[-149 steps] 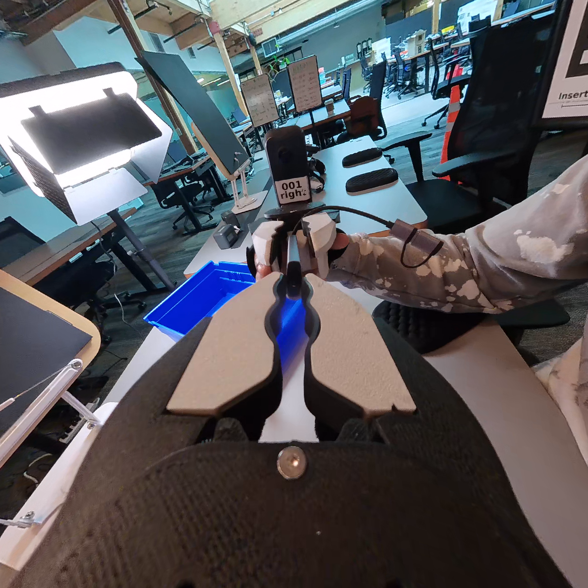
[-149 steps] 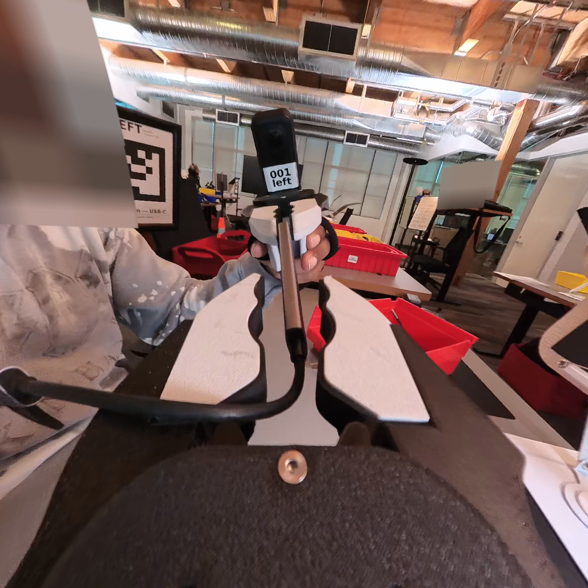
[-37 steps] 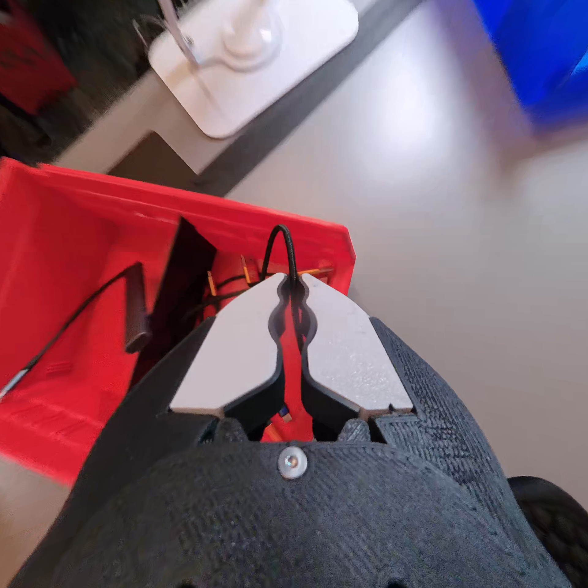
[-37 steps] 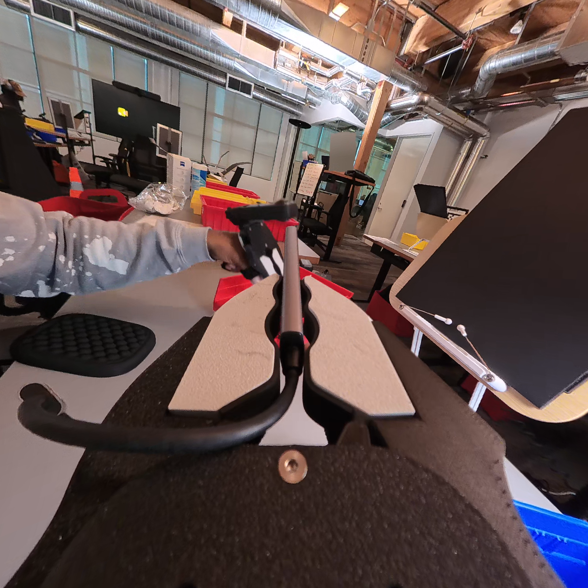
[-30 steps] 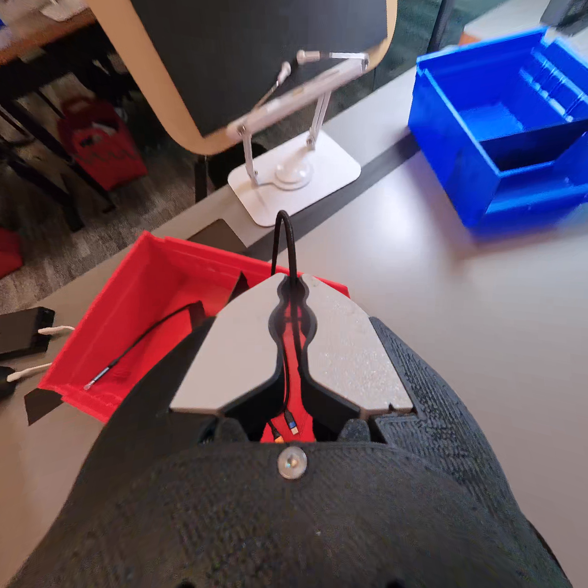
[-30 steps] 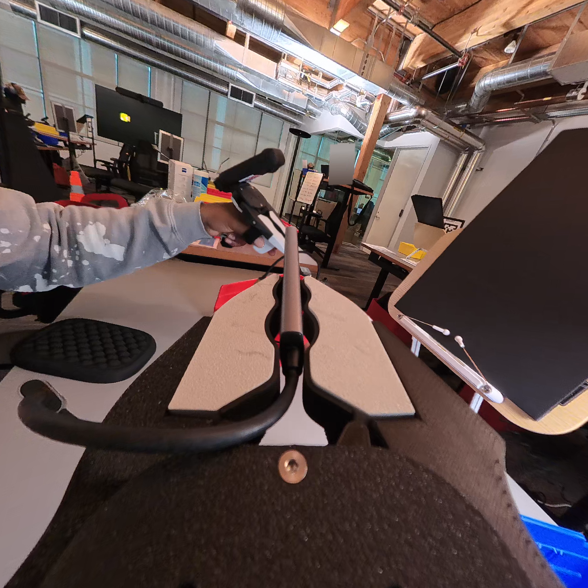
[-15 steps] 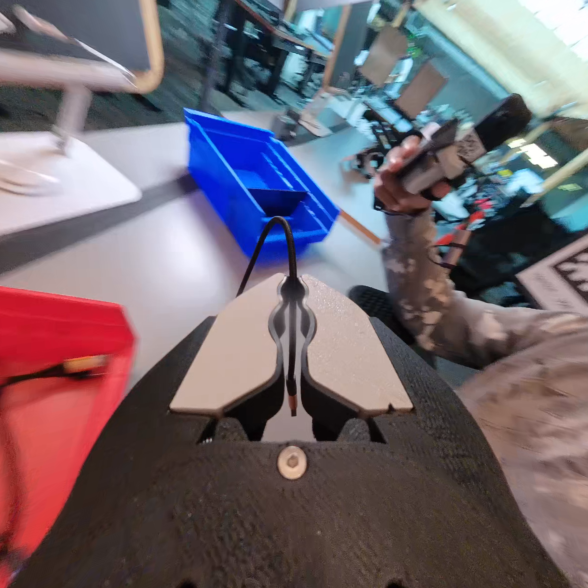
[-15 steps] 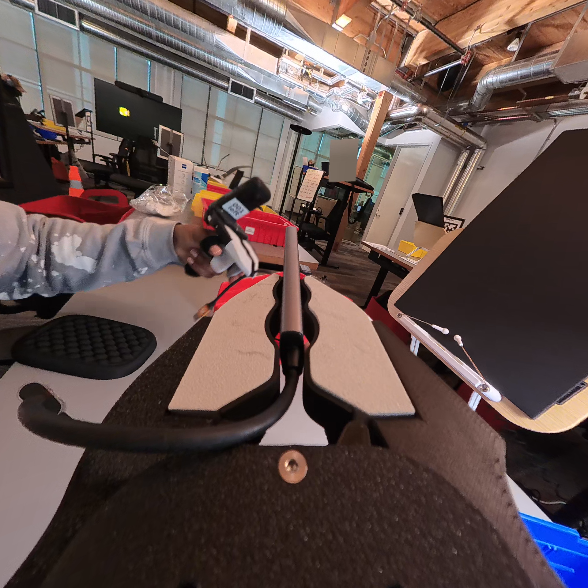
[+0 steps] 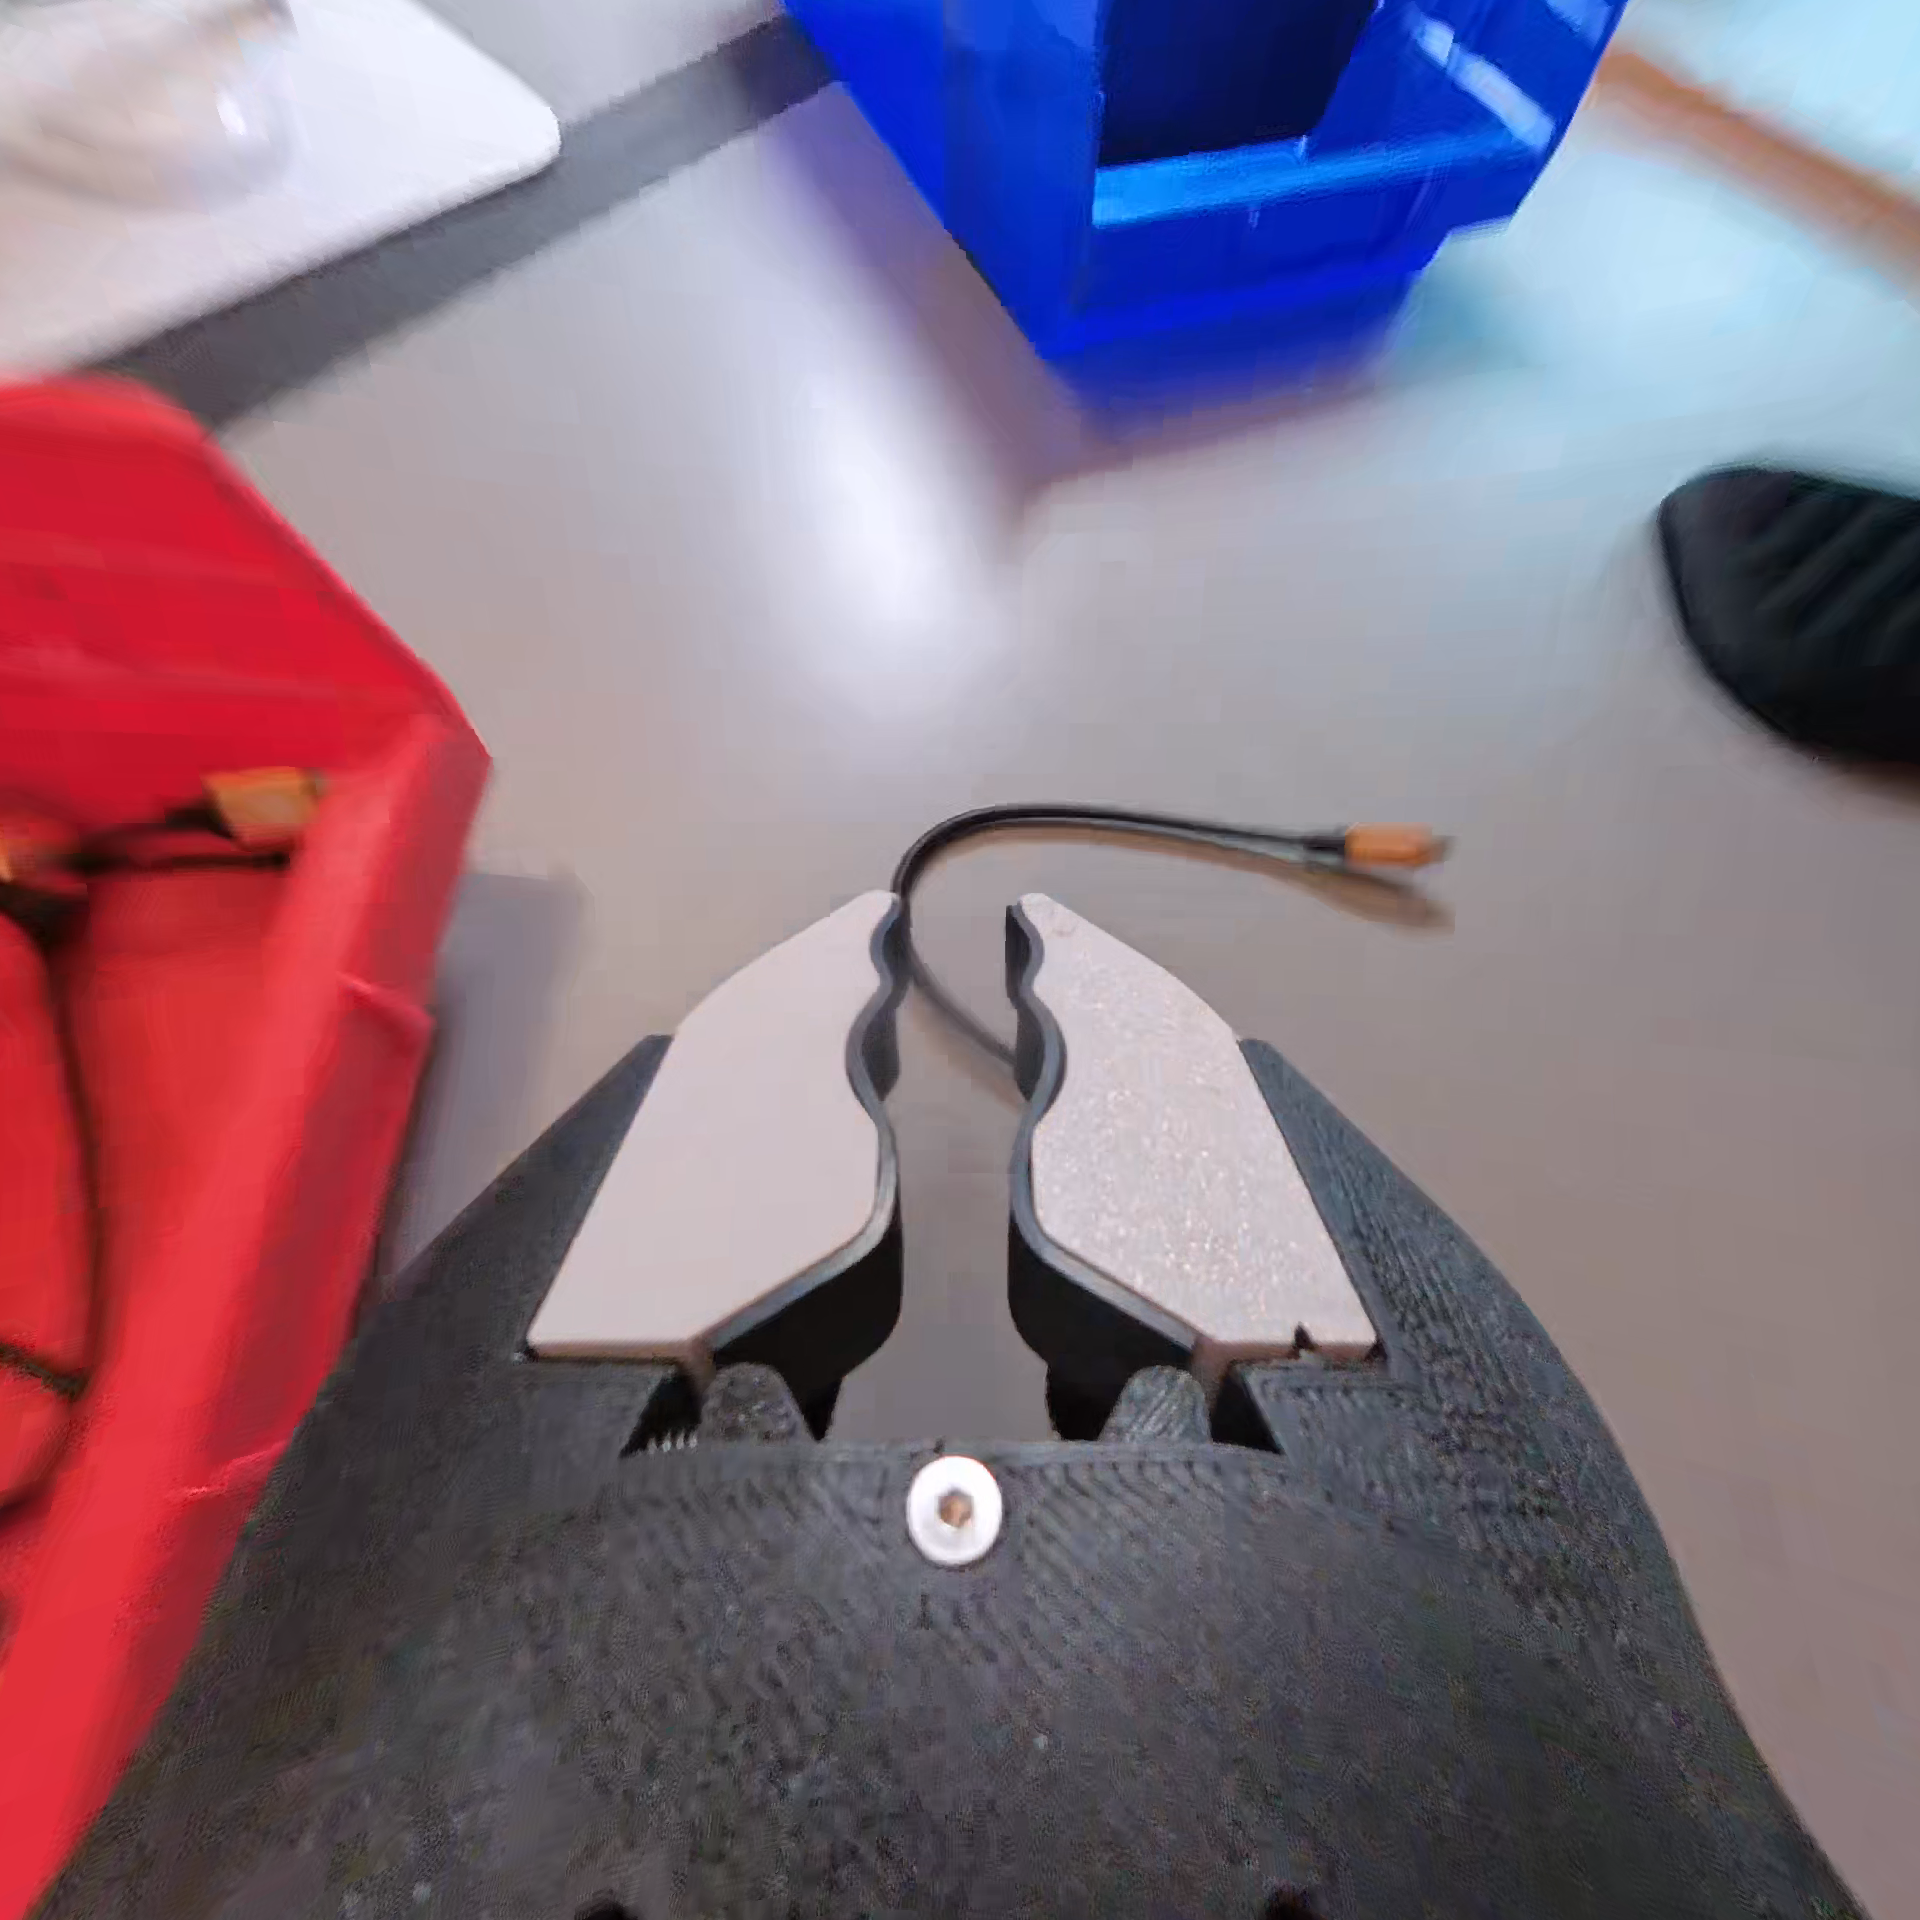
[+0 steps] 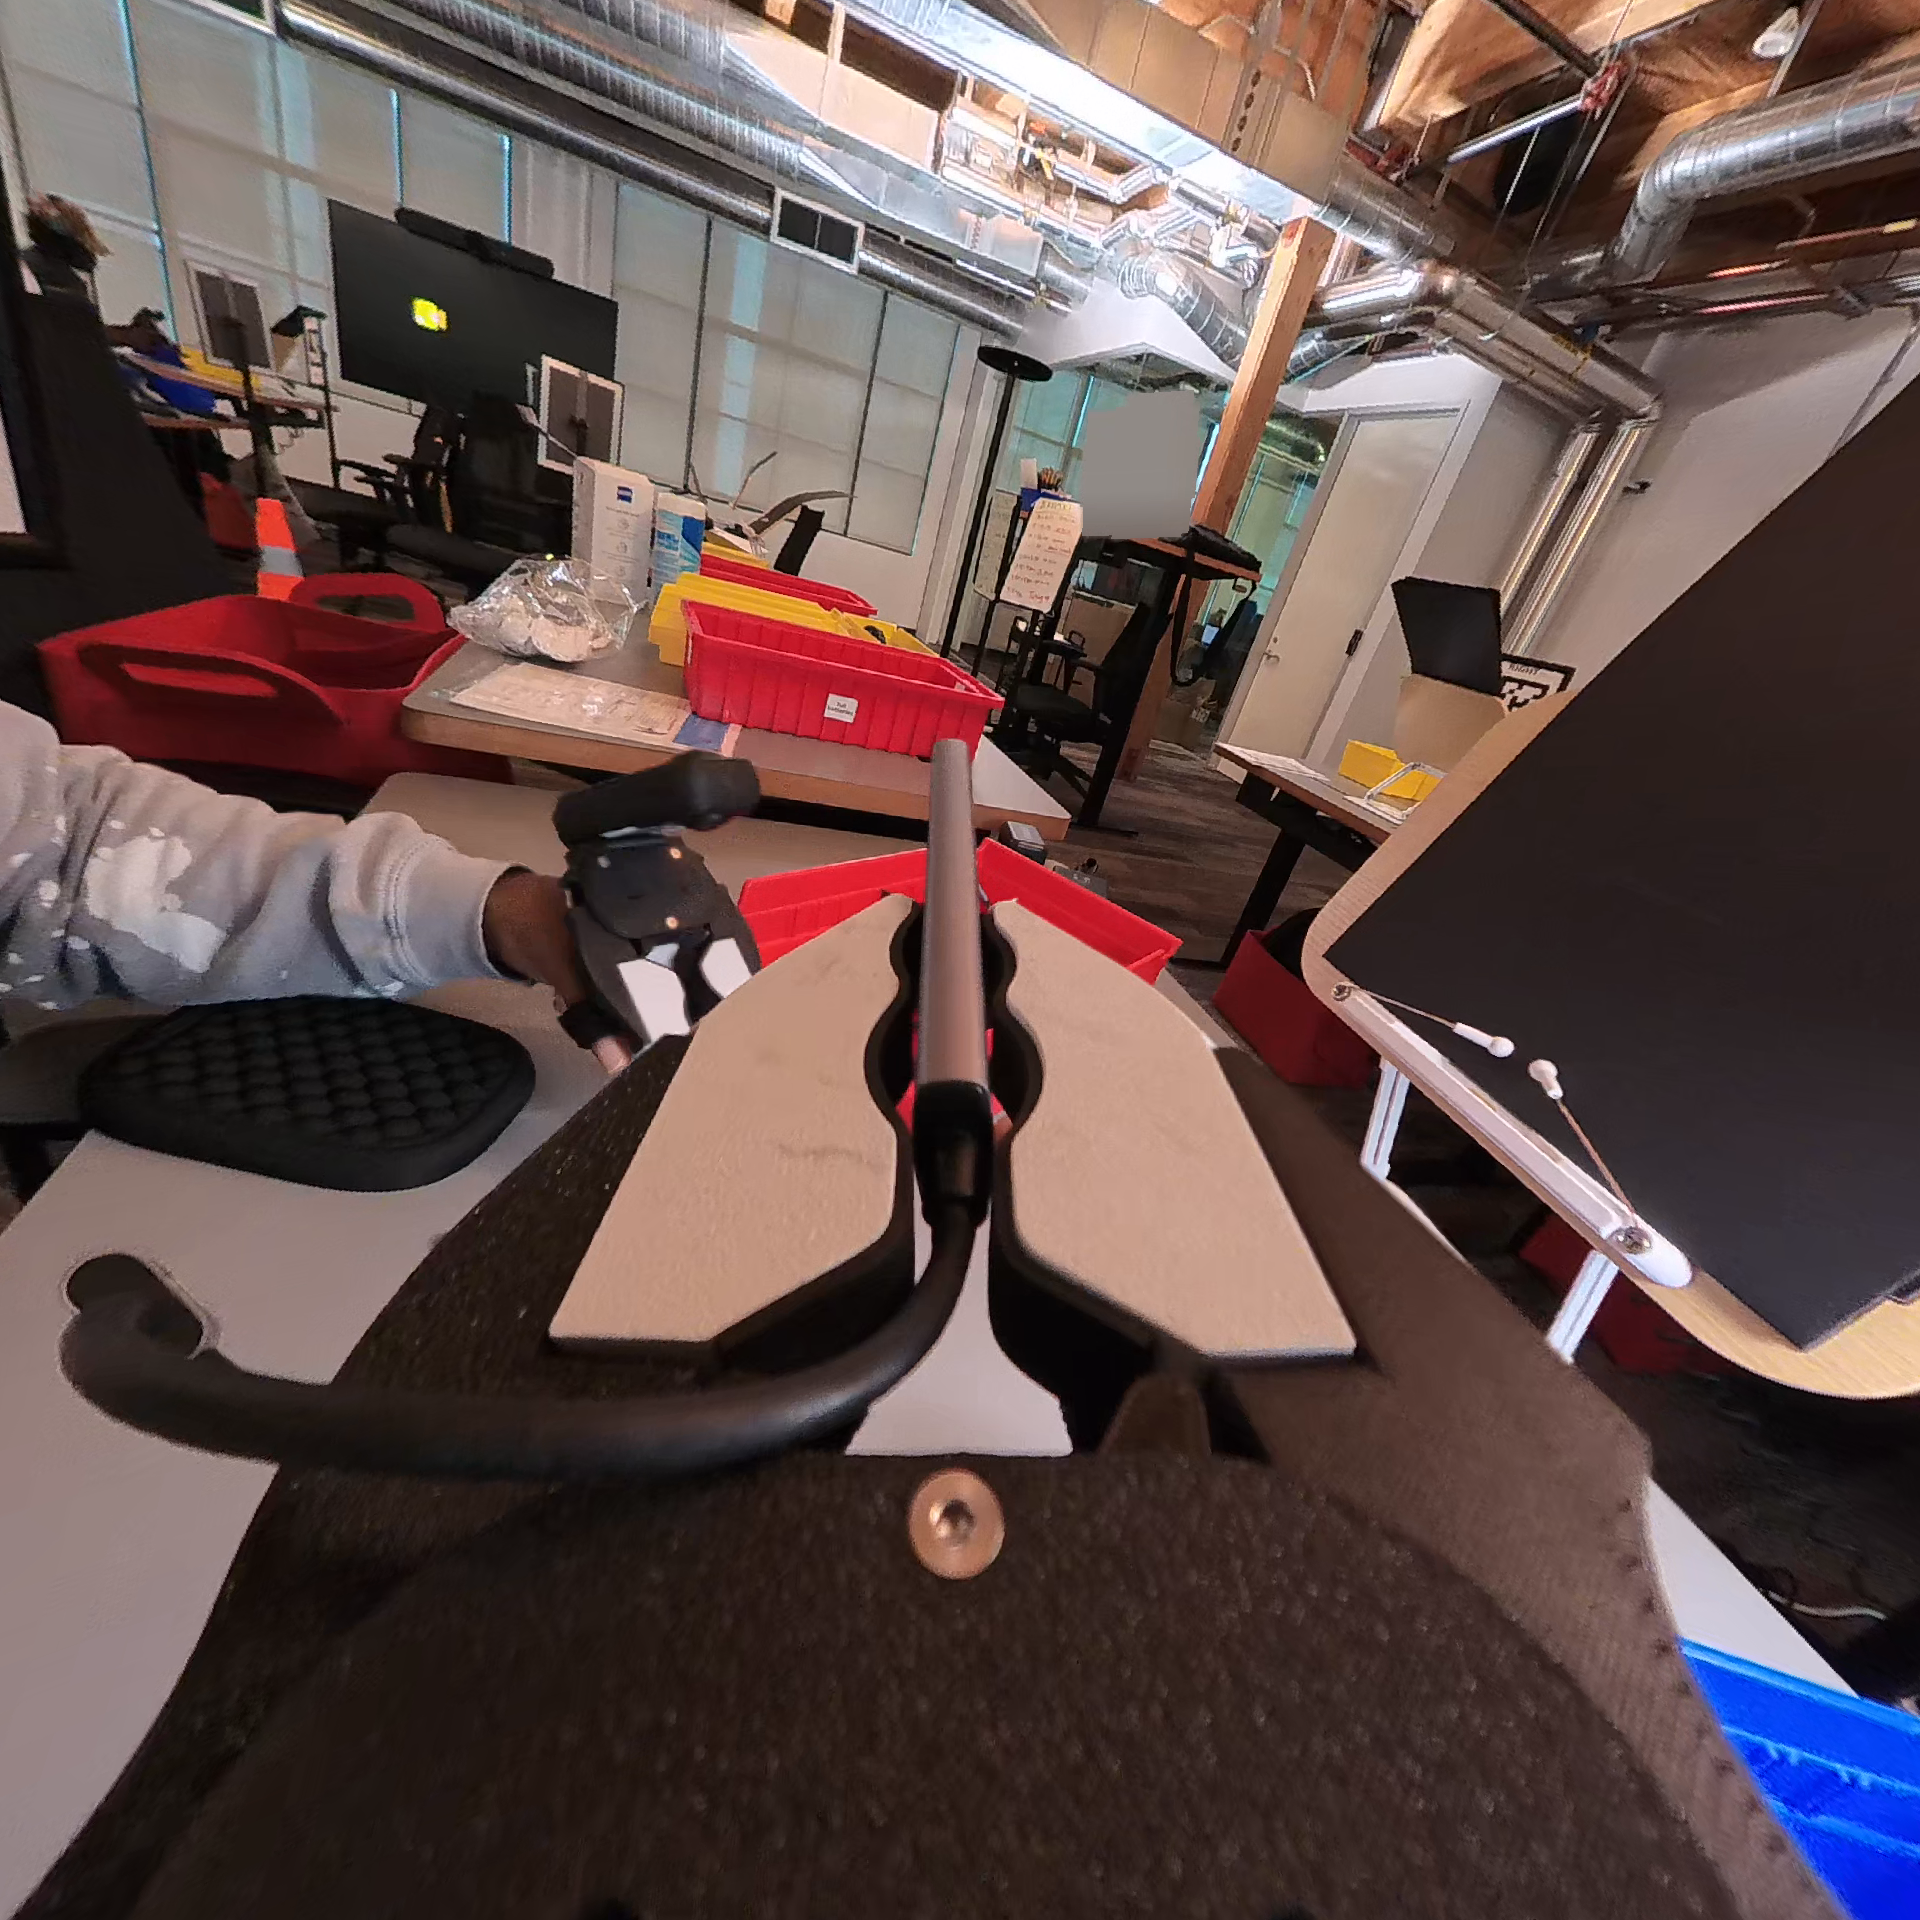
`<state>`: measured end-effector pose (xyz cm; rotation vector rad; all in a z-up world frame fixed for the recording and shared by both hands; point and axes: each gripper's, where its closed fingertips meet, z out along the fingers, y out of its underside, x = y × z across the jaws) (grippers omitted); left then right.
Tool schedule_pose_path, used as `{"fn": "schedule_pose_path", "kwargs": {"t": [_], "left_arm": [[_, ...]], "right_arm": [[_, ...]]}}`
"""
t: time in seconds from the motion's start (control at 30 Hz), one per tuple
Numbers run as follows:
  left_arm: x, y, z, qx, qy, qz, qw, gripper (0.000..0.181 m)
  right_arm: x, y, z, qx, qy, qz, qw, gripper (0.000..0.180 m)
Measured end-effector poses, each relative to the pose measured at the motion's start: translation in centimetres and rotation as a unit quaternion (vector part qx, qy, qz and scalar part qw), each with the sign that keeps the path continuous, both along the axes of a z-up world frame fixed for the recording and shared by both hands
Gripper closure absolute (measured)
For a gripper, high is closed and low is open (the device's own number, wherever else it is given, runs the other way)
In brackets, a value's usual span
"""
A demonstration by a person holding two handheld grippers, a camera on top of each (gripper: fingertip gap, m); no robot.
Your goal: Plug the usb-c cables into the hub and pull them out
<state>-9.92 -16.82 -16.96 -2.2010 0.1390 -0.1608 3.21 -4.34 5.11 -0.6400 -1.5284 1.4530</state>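
Red bin (image 9: 208, 831) at left edge. Left gripper (image 9: 951, 914) fingers spread, low over grey table (image 9: 727, 520); black usb-c cable (image 9: 1091, 826) lies loose between them, orange plug pointing right. Right gripper (image 10: 951, 909) pinches the slim grey hub (image 10: 951, 935)

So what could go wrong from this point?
1. The left gripper is open and the cable lies loose on the table; a regrab could catch the thin cord instead of the orange plug.
2. The cable runs between the left fingers, so moving off may drag it.
3. The right gripper pinches only part of the hub; plugging force could tilt it.
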Motion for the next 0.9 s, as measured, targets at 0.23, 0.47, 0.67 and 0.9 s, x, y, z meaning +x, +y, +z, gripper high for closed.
{"fn": "schedule_pose_path", "kwargs": {"t": [0.23,0.47,0.67,0.9], "left_arm": [[8.4,2.2,-1.5,-0.035,0.106,-0.236,0.965,0.156],[10.8,4.0,-5.0,-0.132,0.113,-0.395,0.902,0.158],[11.3,3.1,-6.3,-0.228,0.107,-0.487,0.836,0.158],[12.4,3.1,-6.3,-0.264,0.072,-0.53,0.803,0.164]], "right_arm": [[-0.8,-0.2,-1.1,0.002,-0.019,0.002,1.0,0.17],[-0.1,1.3,-0.9,-0.005,-0.016,-0.012,1.0,0.17],[0.2,3.3,-1.1,-0.02,-0.018,-0.027,0.999,0.17],[0.1,4.5,-1.6,-0.025,-0.025,-0.041,0.999,0.17]]}}
